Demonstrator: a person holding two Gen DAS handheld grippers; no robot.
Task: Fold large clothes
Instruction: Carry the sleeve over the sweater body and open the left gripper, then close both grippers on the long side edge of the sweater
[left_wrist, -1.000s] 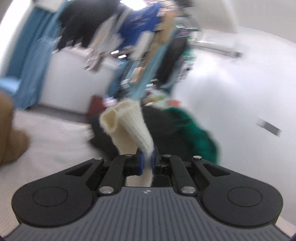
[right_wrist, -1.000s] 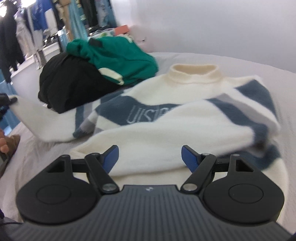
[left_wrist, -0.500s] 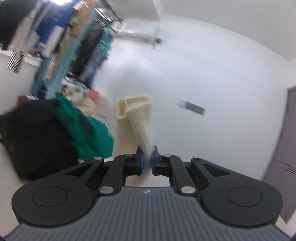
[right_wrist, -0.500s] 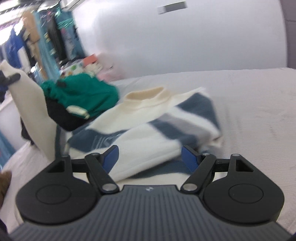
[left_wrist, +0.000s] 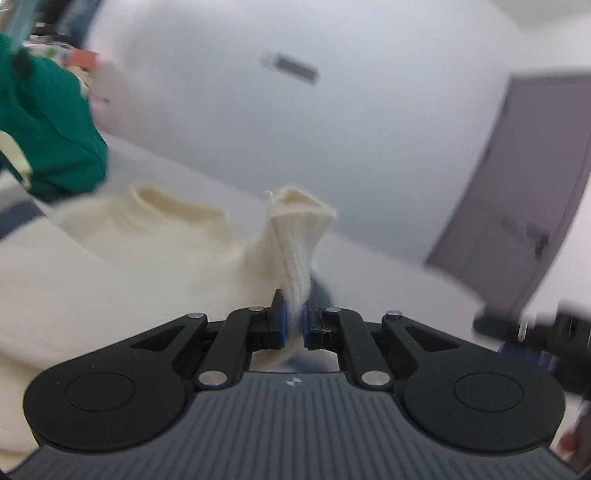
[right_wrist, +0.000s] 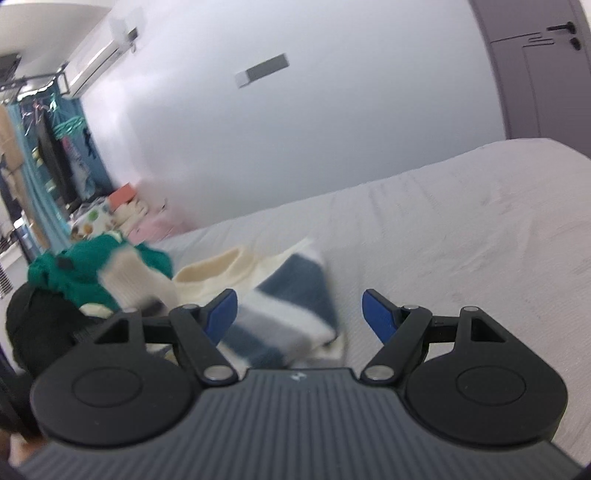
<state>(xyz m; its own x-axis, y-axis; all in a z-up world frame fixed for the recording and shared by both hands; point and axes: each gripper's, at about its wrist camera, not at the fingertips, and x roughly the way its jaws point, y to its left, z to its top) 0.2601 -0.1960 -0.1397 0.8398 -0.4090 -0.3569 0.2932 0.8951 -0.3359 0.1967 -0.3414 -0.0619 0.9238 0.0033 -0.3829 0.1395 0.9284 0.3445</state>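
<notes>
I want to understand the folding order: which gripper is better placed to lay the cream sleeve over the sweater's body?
Left. The left gripper is already shut on the sleeve cuff, above the sweater. The right gripper is open and holds nothing.

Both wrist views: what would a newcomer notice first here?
First, the cream sleeve cuff pinched upright in the shut left gripper, above the cream sweater. Next, the sweater's blue and grey stripes on the bed, just beyond the open, empty right gripper, with a green garment to the left.
</notes>
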